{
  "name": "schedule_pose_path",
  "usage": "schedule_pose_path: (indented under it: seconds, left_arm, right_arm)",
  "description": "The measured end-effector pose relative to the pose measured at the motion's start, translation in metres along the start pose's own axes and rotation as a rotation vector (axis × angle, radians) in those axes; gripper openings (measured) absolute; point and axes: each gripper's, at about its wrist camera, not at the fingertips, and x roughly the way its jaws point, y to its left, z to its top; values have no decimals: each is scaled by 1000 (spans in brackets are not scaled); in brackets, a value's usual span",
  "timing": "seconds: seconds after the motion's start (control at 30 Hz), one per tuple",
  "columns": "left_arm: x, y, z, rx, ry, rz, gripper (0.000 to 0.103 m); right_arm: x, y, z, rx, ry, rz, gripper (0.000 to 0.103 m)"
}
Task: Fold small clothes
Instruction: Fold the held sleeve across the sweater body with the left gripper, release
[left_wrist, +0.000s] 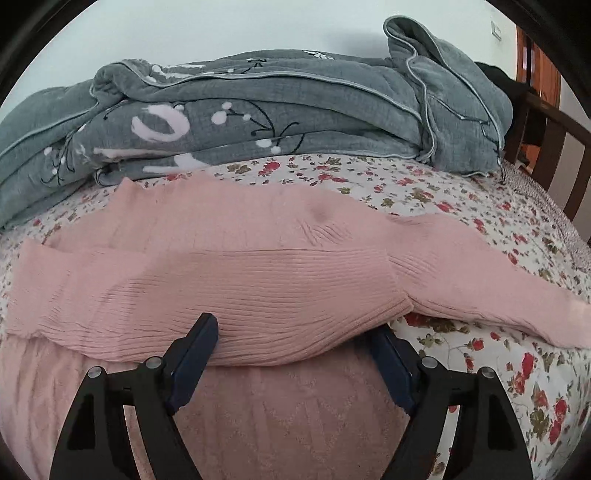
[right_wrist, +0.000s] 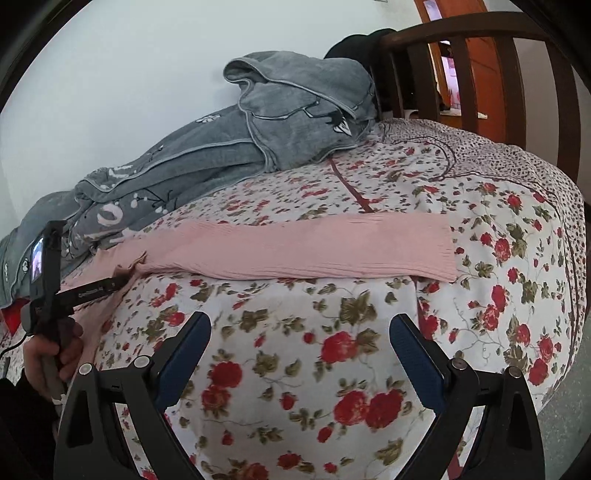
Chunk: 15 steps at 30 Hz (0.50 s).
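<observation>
Both fingers of the left gripper (left_wrist: 291, 354) stand wide apart w/ nothing pinched; the folded edge of the pink ribbed top (left_wrist: 229, 280) lies across the gap between them. Left wrist view: top sprawls flat across the floral bedsheet (left_wrist: 480, 369), one sleeve (left_wrist: 498, 295) trailing right, grey quilt (left_wrist: 258, 122) heaped behind.

Right wrist view: right gripper (right_wrist: 301, 358) also wide, empty, hovering over bare sheet near the bed edge. Sleeve (right_wrist: 332, 247) stretches flat just ahead, cuff end to the right. Left gripper is visible at far left by the top's body.

Judgement: thin knit, light, soft, stretchy, prob. clings to the sheet. Best hold = cuff end or folded hem, pinching both layers so it doesn't sag.
</observation>
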Motion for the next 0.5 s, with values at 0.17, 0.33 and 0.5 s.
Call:
schedule_pose_path:
  seconds: [0.17,0.33,0.5]
  left_arm:
    - [3,5,4,-22,-36,-46,81]
    - [0,15,4,-70,-62,-103,81]
    - [-1,16,3,-87,-66,-107,82]
  right_arm:
    - [-1,-4,-1,44,3,-4,97]
    - [-5,-11,-3,73,-11,-41,95]
    - [-1,-25,-4,112,1,-87,66]
